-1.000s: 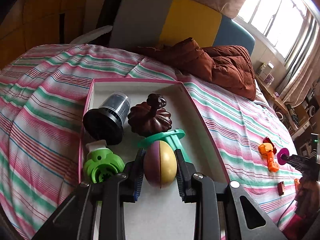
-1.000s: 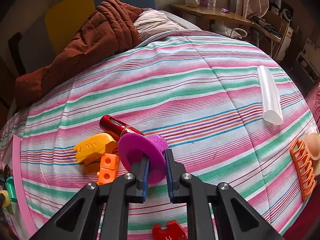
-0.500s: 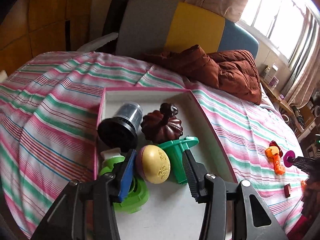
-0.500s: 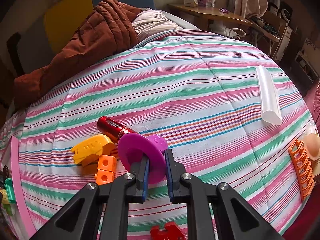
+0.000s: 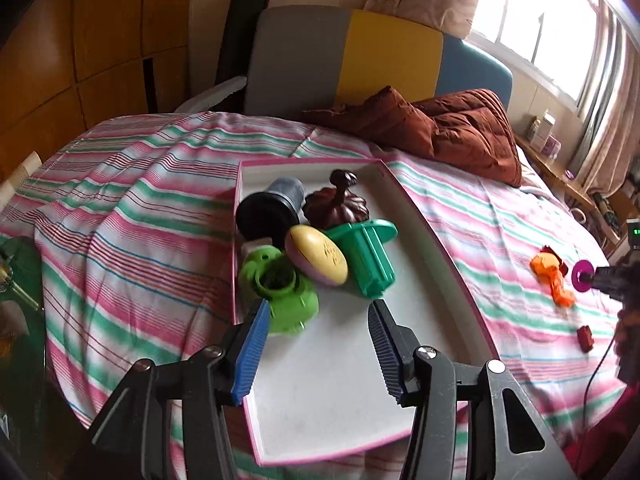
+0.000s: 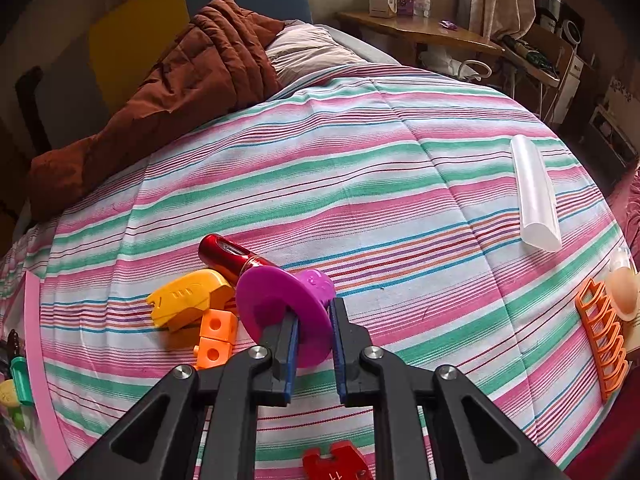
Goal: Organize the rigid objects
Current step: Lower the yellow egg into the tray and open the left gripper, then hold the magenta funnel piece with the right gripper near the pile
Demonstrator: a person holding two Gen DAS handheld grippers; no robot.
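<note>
A yellow-and-purple toy egg (image 5: 318, 260) lies in the pink-rimmed white tray (image 5: 328, 380), leaning on a lime green piece (image 5: 280, 292) and a teal piece (image 5: 368, 252). Behind them are a black cup (image 5: 268, 212) and a brown pumpkin (image 5: 336, 204). My left gripper (image 5: 318, 306) hovers just short of the egg, its jaws opening with nothing between them. My right gripper (image 6: 314, 312) is shut on a purple disc piece (image 6: 276, 300) over the striped bedspread, seen also at the left wrist view's right edge as right gripper (image 5: 600, 278).
Next to the purple disc lie a yellow piece (image 6: 188, 298), orange cubes (image 6: 216, 336) and a red cylinder (image 6: 228, 256). A red flat piece (image 6: 336, 464) lies near the front. To the right lie a white tube (image 6: 534, 196) and an orange clip (image 6: 604, 340). A brown blanket (image 6: 180, 92) is bunched at the back.
My left gripper opened, let go of the egg and drew back. The egg now rests in the tray against the green pieces. My right gripper kept still with the purple disc.
</note>
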